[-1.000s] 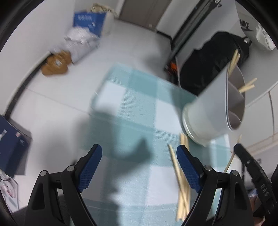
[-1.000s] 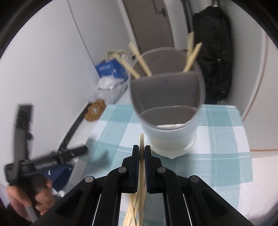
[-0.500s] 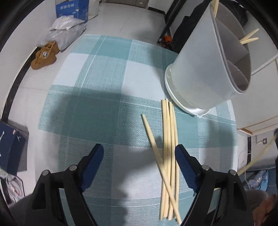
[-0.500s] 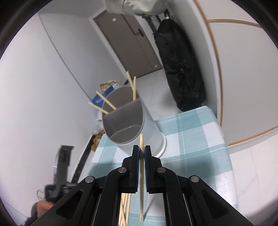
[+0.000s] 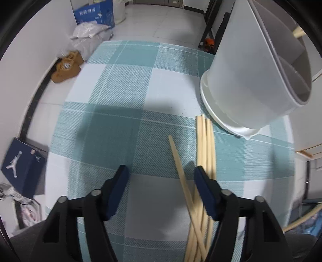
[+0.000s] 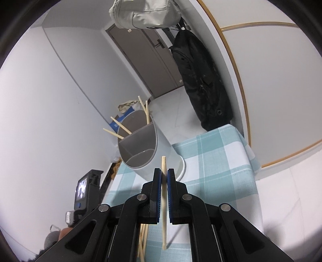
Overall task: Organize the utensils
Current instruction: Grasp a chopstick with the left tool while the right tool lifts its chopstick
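i see the teal and white checked tablecloth (image 5: 124,112) covering the table, the biggest thing in view. on its far right side stands the grey utensil holder (image 5: 247,80), split into compartments, on a white saucer-like base; in my right view four chopsticks lean out of its back compartment (image 6: 140,119). on the floor beyond the table sit a blue cardboard box (image 5: 94,12) with white chinese characters i cannot read, a dark blue box (image 5: 20,171) printed with a white jumping-figure logo, and a brown shoe (image 5: 66,66). loose chopsticks (image 5: 205,149) lie on the cloth just in front of the holder. my left gripper (image 5: 160,177) points down over them, its fingers half apart and closing, with one slanted chopstick between them but not touched. my right gripper (image 6: 164,177) is clamped on a single chopstick (image 6: 164,201), held upright above the cloth, near the holder.
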The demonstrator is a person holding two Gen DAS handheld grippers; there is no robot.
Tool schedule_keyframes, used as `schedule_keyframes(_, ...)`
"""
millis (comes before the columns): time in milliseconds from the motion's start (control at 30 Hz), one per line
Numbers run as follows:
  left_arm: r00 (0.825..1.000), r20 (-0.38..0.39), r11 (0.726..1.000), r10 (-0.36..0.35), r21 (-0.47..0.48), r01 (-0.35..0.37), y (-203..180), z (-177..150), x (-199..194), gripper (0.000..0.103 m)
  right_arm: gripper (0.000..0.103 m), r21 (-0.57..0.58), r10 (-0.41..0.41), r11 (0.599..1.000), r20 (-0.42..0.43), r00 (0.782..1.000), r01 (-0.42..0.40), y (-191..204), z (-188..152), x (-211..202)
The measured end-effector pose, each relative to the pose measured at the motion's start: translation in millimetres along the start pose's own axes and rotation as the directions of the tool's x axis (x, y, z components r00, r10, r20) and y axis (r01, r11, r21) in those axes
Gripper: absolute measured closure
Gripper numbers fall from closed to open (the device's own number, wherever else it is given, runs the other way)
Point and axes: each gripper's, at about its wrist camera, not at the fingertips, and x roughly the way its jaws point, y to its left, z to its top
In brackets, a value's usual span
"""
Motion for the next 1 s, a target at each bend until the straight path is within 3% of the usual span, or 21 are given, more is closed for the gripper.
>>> schedule_keyframes(67,0.998,0.010,0.998,0.056,0.037,-0.056,-5.9,-0.7,1.9,0.057,0.098,0.011,0.008,1.000,-0.004,1.000,-0.008,-2.2,0.3,-0.2)
schedule_keyframes(200,0.998,0.025,0.998,0.049,0.047,-0.051,-5.1,-0.2,-0.3,0.076,0.098,0.029,0.015,0.999,-0.003,1.000,-0.015,-5.2,1.6,-2.1)
schedule_keyframes(267,0.999,0.033,0.998,0.043,0.054,-0.044,-5.0,-0.2,-0.4,0.092,0.098,0.040,0.016,0.999,0.000,1.000,-0.016,-6.1,2.3,-2.9)
schedule_keyframes(367,0.999,0.033,0.998,0.019,0.059,-0.021,-7.0,1.0,-0.2,0.101,0.098,0.040,0.015,0.999,0.000,1.000,-0.015,-6.3,2.2,-2.4)
schedule_keyframes(600,0.997,0.036,0.998,-0.062,0.021,0.061,-4.1,9.8,-3.5,0.102,0.098,0.036,0.001,0.999,-0.004,1.000,-0.001,-7.7,0.5,-0.8)
schedule_keyframes(767,0.990,0.093,0.994,-0.108,0.011,0.108,-3.1,13.3,-17.3,0.102,0.098,0.026,-0.009,1.000,-0.006,1.000,0.009,-5.0,-0.5,0.8)
schedule_keyframes(1000,0.959,0.216,0.982,-0.182,-0.005,0.187,0.5,12.3,-43.4,0.102,0.098,-0.007,-0.017,1.000,0.007,1.000,0.017,2.3,-3.0,1.7)
